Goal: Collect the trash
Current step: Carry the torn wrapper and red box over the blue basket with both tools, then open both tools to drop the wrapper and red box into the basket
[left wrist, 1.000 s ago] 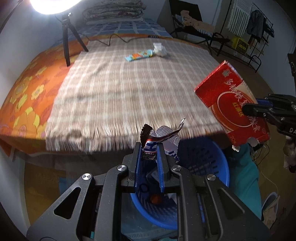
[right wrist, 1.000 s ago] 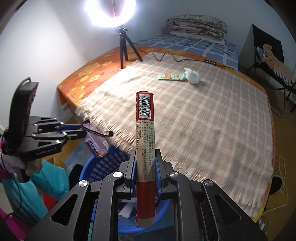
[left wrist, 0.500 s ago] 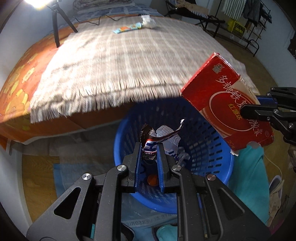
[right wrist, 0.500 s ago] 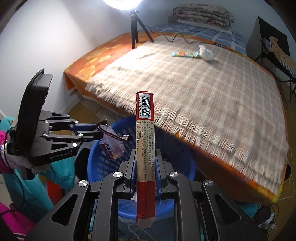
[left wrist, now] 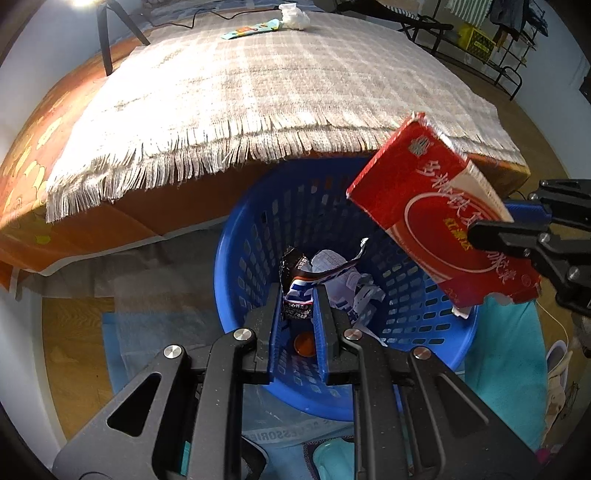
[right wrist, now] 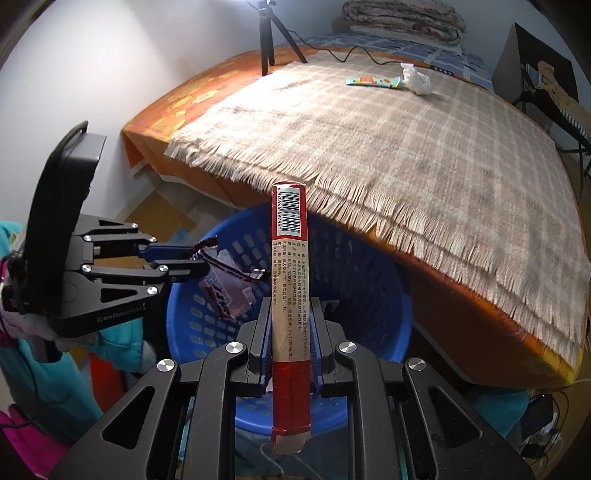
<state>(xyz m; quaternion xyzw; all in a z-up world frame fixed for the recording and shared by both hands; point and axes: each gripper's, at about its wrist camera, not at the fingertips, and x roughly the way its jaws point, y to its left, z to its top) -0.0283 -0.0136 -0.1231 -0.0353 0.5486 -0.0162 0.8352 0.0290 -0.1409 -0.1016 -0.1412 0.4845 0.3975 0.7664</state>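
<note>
My left gripper [left wrist: 298, 295] is shut on a crumpled snack wrapper [left wrist: 300, 291] and holds it over the blue laundry basket [left wrist: 255, 236]. My right gripper [right wrist: 289, 314] is shut on a flat red carton [right wrist: 289, 280], held edge-on above the same basket [right wrist: 384, 295]. In the left wrist view the carton [left wrist: 436, 218] hangs over the basket's right rim, with the right gripper [left wrist: 517, 232] behind it. In the right wrist view the left gripper [right wrist: 199, 262] holds the wrapper [right wrist: 229, 288] over the basket's left side. A teal wrapper [left wrist: 251, 28] and a white crumpled tissue [left wrist: 293, 15] lie far back on the bed.
The basket holds an orange cap [left wrist: 303, 341] and paper scraps. A plaid fringed blanket [right wrist: 406, 140] covers the bed just behind the basket. A tripod [right wrist: 267, 33] and a cable stand at the bed's far side. Teal cloth [left wrist: 506, 369] lies on the floor at the right.
Both grippers have dropped from bed height and tilted down, so wrapper and carton now hang over the basket's opening. Both stay shut on their loads.
</note>
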